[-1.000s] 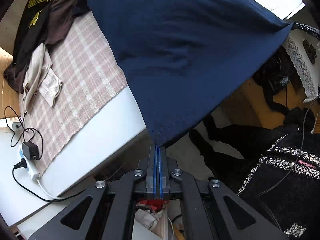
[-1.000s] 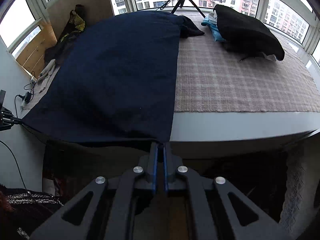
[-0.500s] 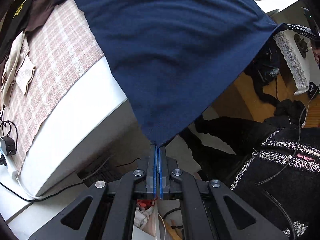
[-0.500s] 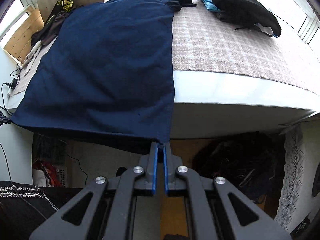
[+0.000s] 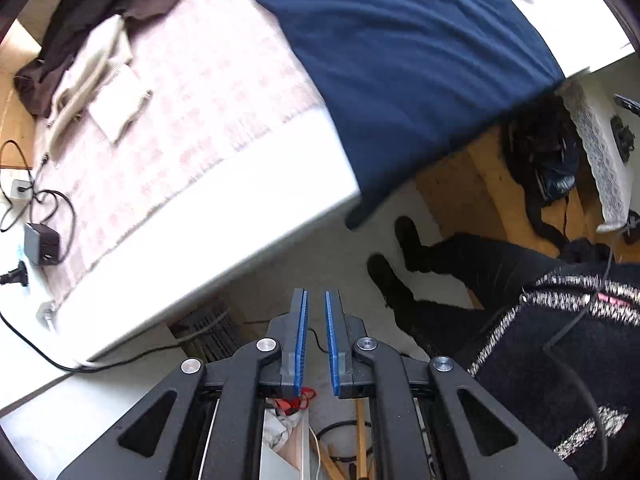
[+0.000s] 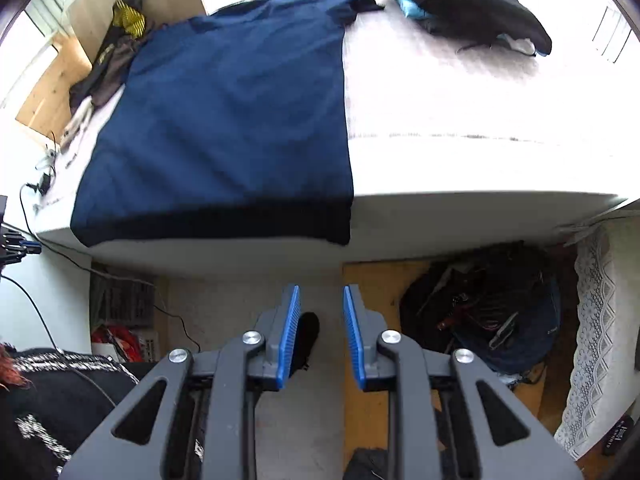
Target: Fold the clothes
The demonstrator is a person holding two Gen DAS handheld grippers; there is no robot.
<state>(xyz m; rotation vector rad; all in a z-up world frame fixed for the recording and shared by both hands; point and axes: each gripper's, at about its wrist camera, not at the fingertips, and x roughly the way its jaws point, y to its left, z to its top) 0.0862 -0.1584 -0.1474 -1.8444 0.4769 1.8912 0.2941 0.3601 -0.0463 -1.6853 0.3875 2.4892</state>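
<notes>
The jaws of the left gripper were seen opening, a narrow gap between the blue pads, with nothing between them. The jaws of the right gripper were opening too, set wider, and likewise empty. Both were held clear of the bed, above the floor. The navy shirt was spread flat on the bed's left part, its hem draped over the near edge. A black garment was lying at the far right corner.
</notes>
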